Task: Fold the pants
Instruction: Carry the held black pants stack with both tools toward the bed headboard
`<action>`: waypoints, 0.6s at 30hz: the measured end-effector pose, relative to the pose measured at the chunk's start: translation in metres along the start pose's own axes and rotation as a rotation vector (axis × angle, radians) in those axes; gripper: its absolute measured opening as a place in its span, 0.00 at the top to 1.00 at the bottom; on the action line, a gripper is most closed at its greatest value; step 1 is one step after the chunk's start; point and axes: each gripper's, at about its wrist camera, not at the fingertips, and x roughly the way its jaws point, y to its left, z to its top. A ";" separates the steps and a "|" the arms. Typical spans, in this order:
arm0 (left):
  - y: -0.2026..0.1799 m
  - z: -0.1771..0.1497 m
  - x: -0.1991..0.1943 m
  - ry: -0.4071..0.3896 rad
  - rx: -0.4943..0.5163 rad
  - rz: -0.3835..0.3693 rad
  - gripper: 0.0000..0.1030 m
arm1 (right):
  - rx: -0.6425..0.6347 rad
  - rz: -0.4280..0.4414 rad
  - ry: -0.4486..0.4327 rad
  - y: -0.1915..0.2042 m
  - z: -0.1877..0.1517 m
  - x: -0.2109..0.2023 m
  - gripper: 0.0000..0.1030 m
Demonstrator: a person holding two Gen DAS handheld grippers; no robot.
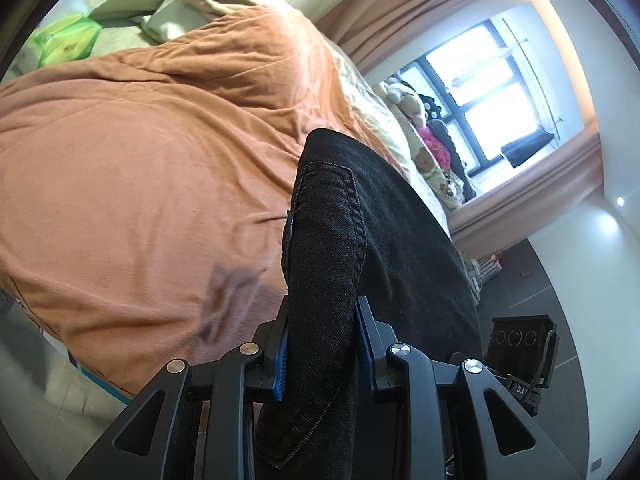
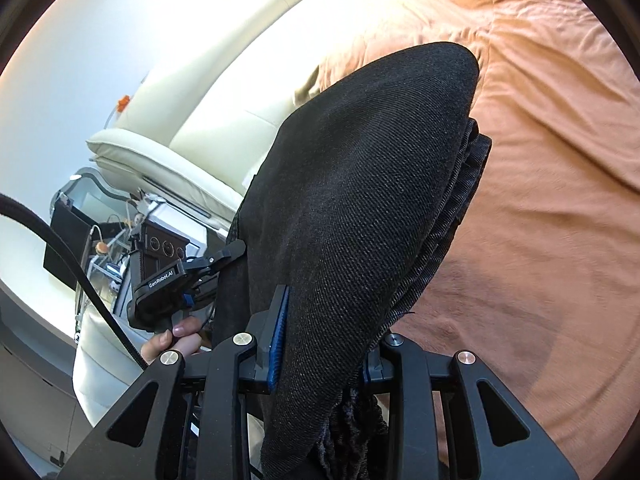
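Black pants (image 1: 360, 240): folded bundle held in the air above the orange bedspread (image 1: 140, 160), left gripper (image 1: 322, 344) and right gripper (image 2: 320, 344) each clamped on one end, likely so the layers stay stacked for setting down

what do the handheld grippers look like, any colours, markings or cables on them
Both grippers are black, with angular linkage arms, cut-out windows and round silver pivot bolts. The left gripper and right gripper have ribbed blue pads. In the right wrist view the left unit's body reads "GenRobot.AI" in white; a thick black cable crosses nearby.
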 end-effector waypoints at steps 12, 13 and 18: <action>0.056 0.059 -0.017 -0.026 -0.013 0.105 0.71 | 0.010 0.049 0.044 0.004 0.041 0.093 0.75; 0.059 0.067 -0.018 -0.028 -0.008 0.122 0.71 | 0.010 0.051 0.047 0.005 0.043 0.100 0.75; 0.070 0.101 -0.029 -0.034 0.010 0.161 0.71 | 0.010 0.073 0.055 0.013 0.060 0.136 0.75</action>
